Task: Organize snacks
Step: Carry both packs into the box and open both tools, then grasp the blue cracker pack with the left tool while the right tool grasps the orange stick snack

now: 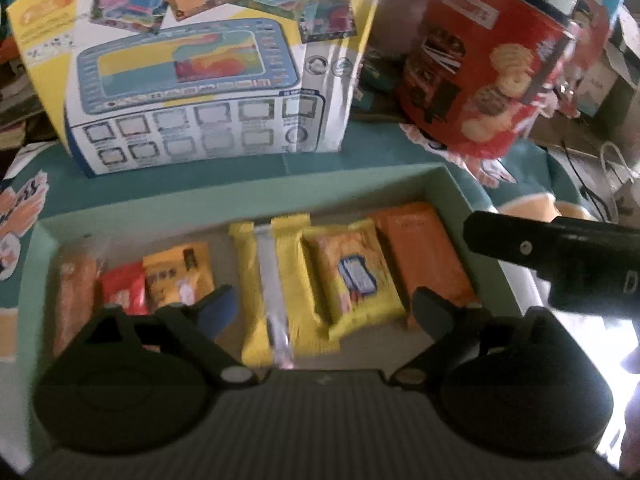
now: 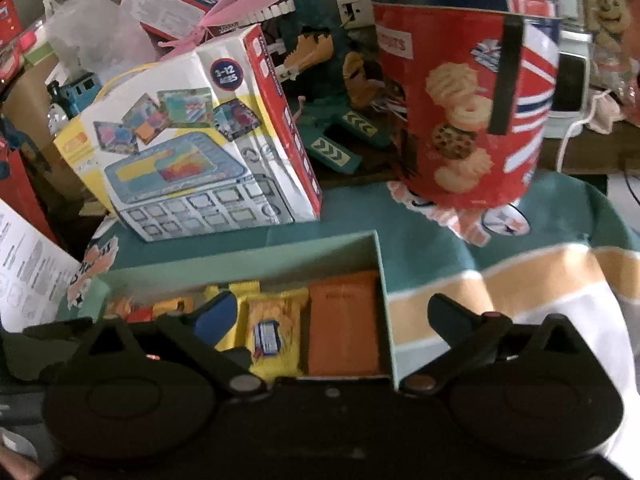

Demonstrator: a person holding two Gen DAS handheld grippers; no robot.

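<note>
A shallow pale-green box [image 1: 436, 184] lies on the teal cloth with a row of snack packets inside. From right to left there is an orange packet [image 1: 420, 256], a yellow packet with a blue label [image 1: 352, 276], a yellow packet with a silver seam [image 1: 272, 288], a small yellow-orange one [image 1: 178, 276], a red one [image 1: 122, 294] and an orange-brown one [image 1: 74, 300]. My left gripper [image 1: 322, 304] hangs open over the yellow packets and grips nothing. My right gripper [image 2: 332, 312] stands open above the orange packet [image 2: 344, 332], straddling the box's right wall [image 2: 384, 300], and holds nothing.
Behind the box stand a white-and-yellow toy carton [image 1: 200, 80] and a red biscuit tin [image 1: 480, 80]. The black housing [image 1: 560, 256] of the other tool juts in over the box's right edge. A paper leaflet [image 2: 28, 268] lies at the left, and toys clutter the back.
</note>
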